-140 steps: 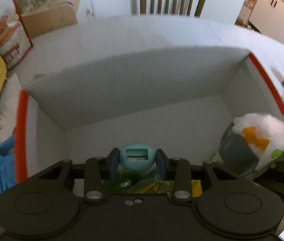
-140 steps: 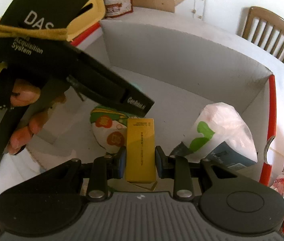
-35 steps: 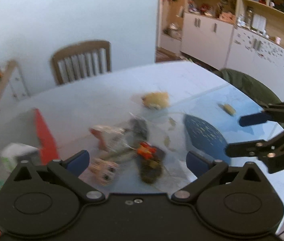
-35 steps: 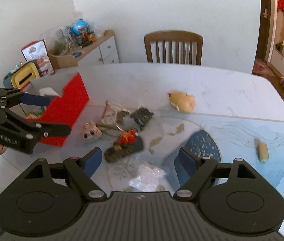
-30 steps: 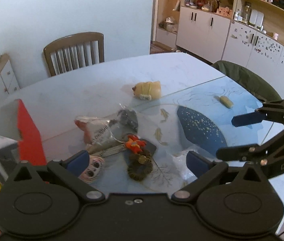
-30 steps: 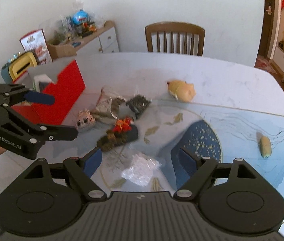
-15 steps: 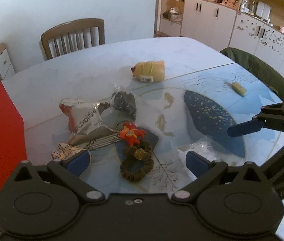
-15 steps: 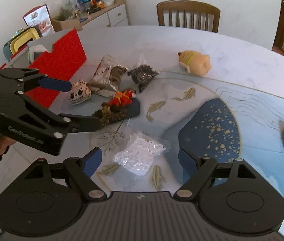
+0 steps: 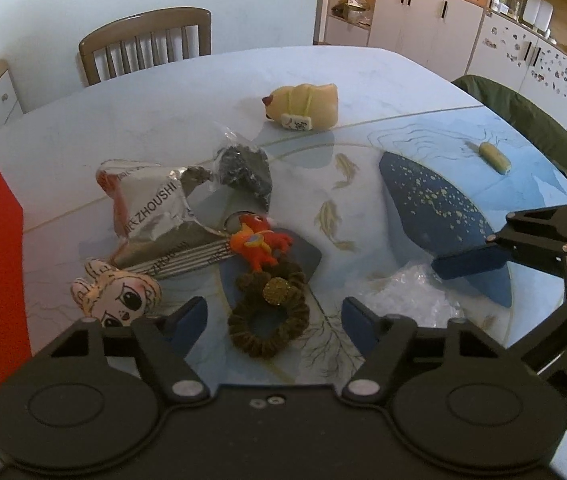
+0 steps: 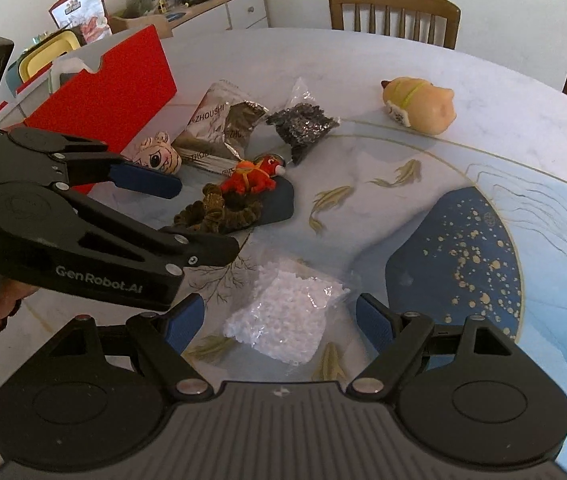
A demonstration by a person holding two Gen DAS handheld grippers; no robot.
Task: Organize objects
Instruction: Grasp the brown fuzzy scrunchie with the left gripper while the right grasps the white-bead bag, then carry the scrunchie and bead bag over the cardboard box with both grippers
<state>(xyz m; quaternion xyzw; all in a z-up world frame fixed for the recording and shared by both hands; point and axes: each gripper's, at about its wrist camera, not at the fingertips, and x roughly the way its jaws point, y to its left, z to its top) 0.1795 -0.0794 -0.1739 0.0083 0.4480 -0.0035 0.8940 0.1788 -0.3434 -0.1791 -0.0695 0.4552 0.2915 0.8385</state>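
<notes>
My left gripper is open and low over a brown scrunchie, which lies between its blue fingers. My right gripper is open around a clear bag of white beads on the table, not touching it. Beyond the scrunchie lie an orange-red toy, a silver snack packet, a tiger-face plush, a bag of black beads and a yellow plush. The red box stands at the left. A hand holds the left gripper in the right wrist view.
A small yellow object lies far right on the blue-patterned table top. A wooden chair stands behind the table, a green chair back at the right. A sideboard with clutter is beyond the box.
Both grippers held items over the box; now both are open and empty. They have swung to the pile on the table and come down closer to the scrunchie and the bead bag.
</notes>
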